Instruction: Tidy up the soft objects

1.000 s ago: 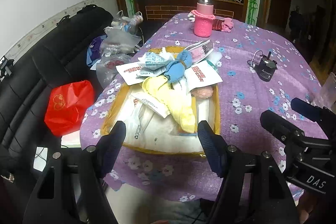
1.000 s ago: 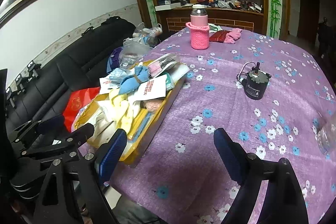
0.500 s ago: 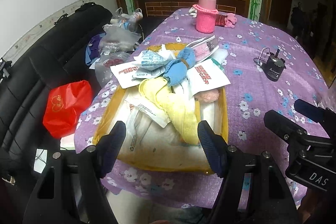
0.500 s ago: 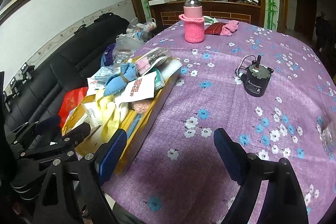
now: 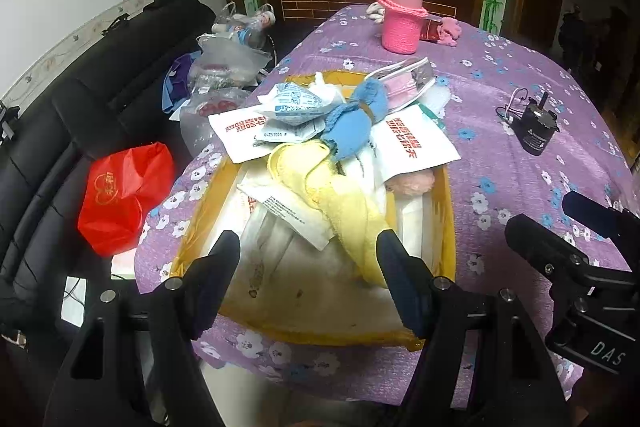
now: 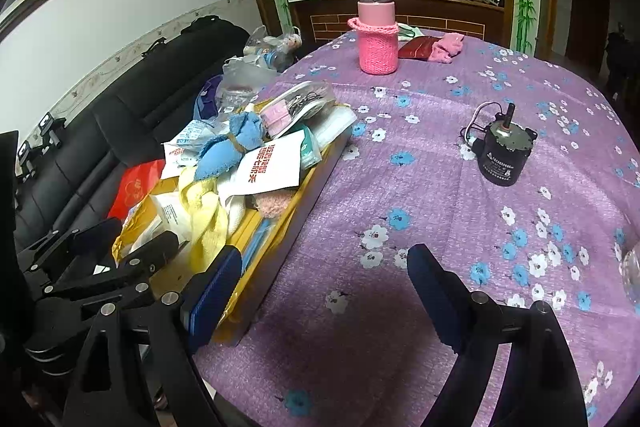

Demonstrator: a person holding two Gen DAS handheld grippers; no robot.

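Note:
A yellow box [image 5: 448, 227] on the purple flowered table holds a pile of soft things: a yellow cloth [image 5: 344, 203], a blue cloth [image 5: 352, 127] tied in the middle, a pink fluffy item [image 5: 412, 183], white packets and paper sheets. The box also shows in the right wrist view [image 6: 296, 207], with the yellow cloth [image 6: 204, 215] and blue cloth [image 6: 228, 147]. My left gripper [image 5: 308, 267] is open and empty above the box's near end. My right gripper [image 6: 324, 287] is open and empty over the tablecloth, right of the box.
A pink knitted bottle [image 6: 377, 35] and a pink cloth [image 6: 446, 47] stand at the table's far end. A black motor [image 6: 504, 155] sits on the right. A black sofa [image 5: 60, 131] with a red bag [image 5: 124, 195] and plastic bags lies left.
Both grippers have moved forward over the table toward the box. The box and pile appear closer. Both stay open and empty.

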